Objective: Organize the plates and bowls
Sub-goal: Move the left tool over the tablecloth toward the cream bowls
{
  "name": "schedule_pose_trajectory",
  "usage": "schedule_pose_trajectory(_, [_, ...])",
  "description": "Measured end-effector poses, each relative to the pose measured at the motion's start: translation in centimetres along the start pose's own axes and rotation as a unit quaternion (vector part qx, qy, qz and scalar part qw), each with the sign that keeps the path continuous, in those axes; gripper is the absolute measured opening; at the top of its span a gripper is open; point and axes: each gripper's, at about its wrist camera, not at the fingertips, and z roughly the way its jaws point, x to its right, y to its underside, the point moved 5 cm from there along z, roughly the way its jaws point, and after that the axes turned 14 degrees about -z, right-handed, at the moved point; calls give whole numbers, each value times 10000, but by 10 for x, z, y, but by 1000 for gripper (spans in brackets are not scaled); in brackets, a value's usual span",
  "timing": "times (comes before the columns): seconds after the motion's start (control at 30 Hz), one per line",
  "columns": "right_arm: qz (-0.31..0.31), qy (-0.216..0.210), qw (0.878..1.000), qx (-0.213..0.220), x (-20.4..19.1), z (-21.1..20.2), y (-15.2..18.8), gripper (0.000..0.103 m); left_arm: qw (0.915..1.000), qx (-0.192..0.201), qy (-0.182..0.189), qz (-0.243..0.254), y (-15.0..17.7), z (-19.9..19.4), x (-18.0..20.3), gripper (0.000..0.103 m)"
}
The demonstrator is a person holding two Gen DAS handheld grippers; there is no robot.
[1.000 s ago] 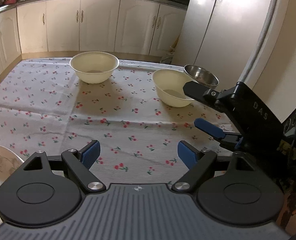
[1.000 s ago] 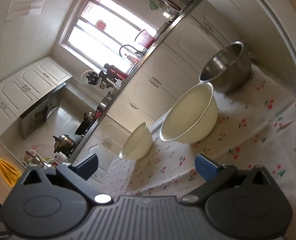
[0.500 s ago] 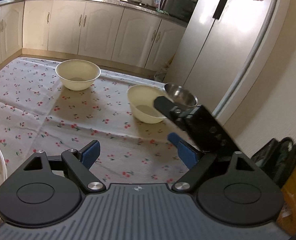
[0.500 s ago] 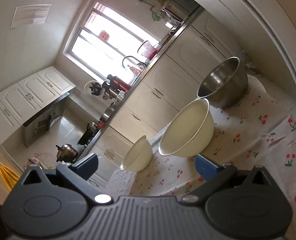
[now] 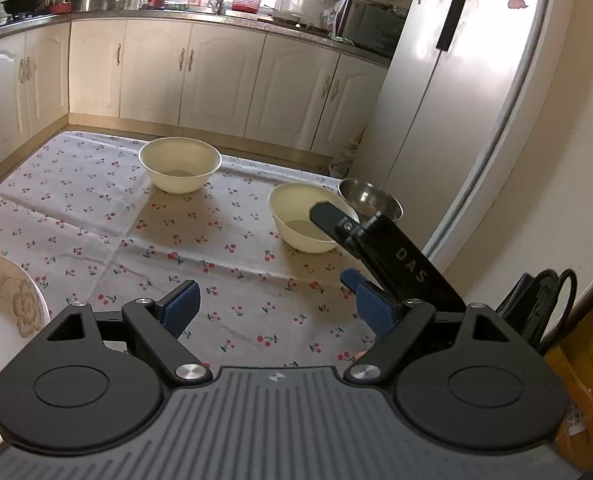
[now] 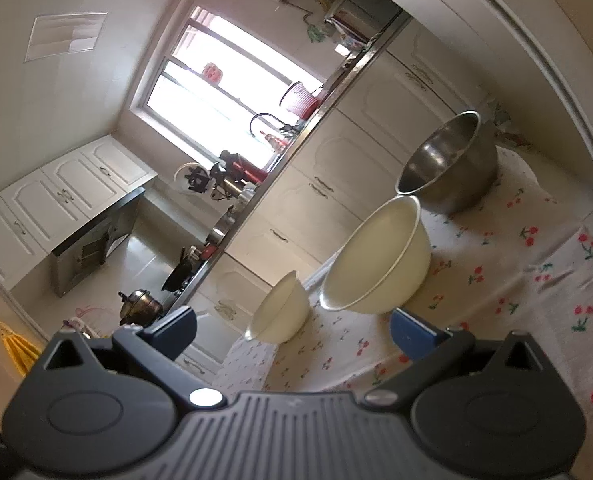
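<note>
Across the left wrist view: you look down a table under a cherry-print cloth [image 5: 96, 208] toward the cabinets.
Left gripper [image 5: 274, 310]: its blue pads stand well apart with nothing between them.
Far cream bowl [image 5: 179, 164]: at 11 o'clock, upright and alone on the cloth.
Near cream bowl [image 5: 302, 218]: at 1 o'clock, upright, with the steel bowl [image 5: 370, 198] just beside it toward the fridge [image 5: 476, 80].
Flowered plate [image 5: 4, 312]: at 9 o'clock by the picture's edge, only partly shown.
Right gripper [image 5: 338, 246]: it reaches in from 3 o'clock, its upper finger in front of the near cream bowl's rim; you cannot tell contact from here.

Across the right wrist view: the picture is rolled, so the table climbs to the right.
Right gripper [image 6: 292, 330]: pads spread wide, nothing held, aimed at the near cream bowl [image 6: 376, 256].
Bowls in line: far cream bowl [image 6: 280, 308] at 12 o'clock, steel bowl [image 6: 444, 160] at 2 o'clock, close to the near cream bowl or touching it; you cannot tell which.

Handling, as a judgement: the cream bowls look stiff, glossy and likely breakable, so expect a slippery rim.
Where to grip: pinch the wall at the near rim, one pad inside and one outside, and lift level.
Steel bowl: probably light and tough, but smooth; it may slide if you nudge it.
</note>
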Motion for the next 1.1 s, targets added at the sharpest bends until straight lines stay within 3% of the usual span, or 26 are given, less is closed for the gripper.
schedule_pose_trajectory(0.17, [-248, -34, 9995, -197, -8, 7, 5, 102, 9988, -25, 3, -498, -10, 6, -28, 103])
schedule_pose_trajectory(0.33, [-521, 70, 9984, -205, -13, 9, 7, 102, 9988, -118, 43, -469, -16, 14, -38, 103])
schedule_pose_trajectory(0.53, [-475, 131, 9986, -211, -8, 10, 7, 102, 9979, -231, 226, -569, -24, 26, -42, 103])
schedule_pose_trajectory(0.77, [-13, 110, 9999, -59, 5, 2, 2, 102, 9968, -247, 24, -760, -37, 60, -53, 103])
schedule_pose_trajectory(0.93, [75, 263, 9996, 107, 15, -5, -6, 102, 9975, -376, 38, -599, -48, 77, -43, 103])
schedule_pose_trajectory(1.1, [42, 326, 9991, 265, 19, -9, -12, 102, 9984, -459, 91, -321, -34, 93, -34, 103])
